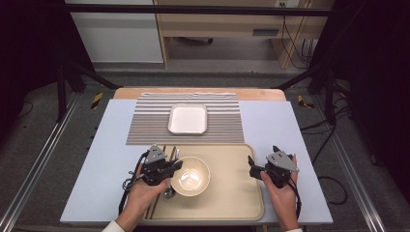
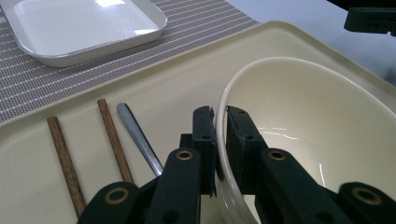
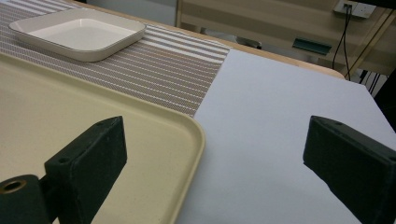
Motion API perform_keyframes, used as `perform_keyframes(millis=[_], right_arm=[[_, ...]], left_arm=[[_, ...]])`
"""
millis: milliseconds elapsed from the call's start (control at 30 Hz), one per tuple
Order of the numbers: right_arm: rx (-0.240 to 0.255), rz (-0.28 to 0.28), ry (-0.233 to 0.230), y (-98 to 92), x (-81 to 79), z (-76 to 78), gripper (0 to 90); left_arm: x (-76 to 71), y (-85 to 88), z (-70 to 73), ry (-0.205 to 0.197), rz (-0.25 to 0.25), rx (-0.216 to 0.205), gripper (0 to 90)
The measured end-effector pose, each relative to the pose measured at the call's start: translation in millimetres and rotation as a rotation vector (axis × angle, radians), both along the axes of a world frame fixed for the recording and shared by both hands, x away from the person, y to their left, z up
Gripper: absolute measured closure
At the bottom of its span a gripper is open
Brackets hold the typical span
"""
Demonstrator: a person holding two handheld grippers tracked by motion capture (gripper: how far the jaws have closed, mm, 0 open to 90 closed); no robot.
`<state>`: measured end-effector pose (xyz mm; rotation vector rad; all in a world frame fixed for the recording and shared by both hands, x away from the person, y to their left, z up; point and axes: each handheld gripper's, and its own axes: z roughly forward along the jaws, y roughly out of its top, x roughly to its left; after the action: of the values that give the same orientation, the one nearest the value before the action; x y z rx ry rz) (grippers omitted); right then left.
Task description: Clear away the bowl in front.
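**A:** Your left tongs [image 2: 220, 122] are clamped on the rim of the bowl [image 2: 322, 135], one jaw inside the wall and one outside. The bowl sits on the tray [image 1: 232, 193], at its left half. Your right tongs [image 1: 255, 166] hang apart with nothing between them, over the tray's right edge.

**B:** So what should worry me?

**A:** The grip, mostly. You hold a smooth, curved wall at one spot on the bowl's near-left side, so I judge that the bowl's far side will sag once it is lifted, and the rim could slide out of the jaws.

**B:** And beside the bowl?

**A:** The two chopsticks [image 2: 86, 151] and the metal utensil handle [image 2: 139, 137] lie just left of the bowl on the tray. If you drag the bowl leftward instead of raising it, it may knock them about.

**B:** And beyond the bowl?

**A:** The square white dish [image 1: 188, 119] rests on the striped mat [image 1: 145, 125], well beyond the bowl. Carry the bowl low in that direction and its base may catch the tray's raised rim and tip.
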<state>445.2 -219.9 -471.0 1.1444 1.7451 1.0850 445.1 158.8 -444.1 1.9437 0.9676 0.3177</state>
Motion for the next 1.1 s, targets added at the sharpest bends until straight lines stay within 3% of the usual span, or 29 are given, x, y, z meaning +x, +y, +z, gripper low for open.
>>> perform_keyframes(millis=[500, 600, 867, 1100], right_arm=[[-0.005, 0.002, 0.004, 0.2, 0.8, -0.9, 6.2], [-0.004, -0.001, -0.003, -0.3, 0.4, -0.3, 5.4], [-0.009, -0.002, 0.005, 0.7, 1.1, -1.4, 4.6], [-0.012, -0.003, 0.007, 0.7, 1.7, -1.8, 4.7]], left_arm=[[-14.6, -6.3, -6.0, 0.037, -0.05, -0.011, 81.8], [-17.7, -7.1, -6.7, 0.03, -0.056, -0.002, 82.0], [-12.7, -5.8, -10.2, 0.055, -0.064, -0.008, 82.2], [-11.5, -5.2, -12.6, 0.045, -0.074, -0.007, 81.9]])
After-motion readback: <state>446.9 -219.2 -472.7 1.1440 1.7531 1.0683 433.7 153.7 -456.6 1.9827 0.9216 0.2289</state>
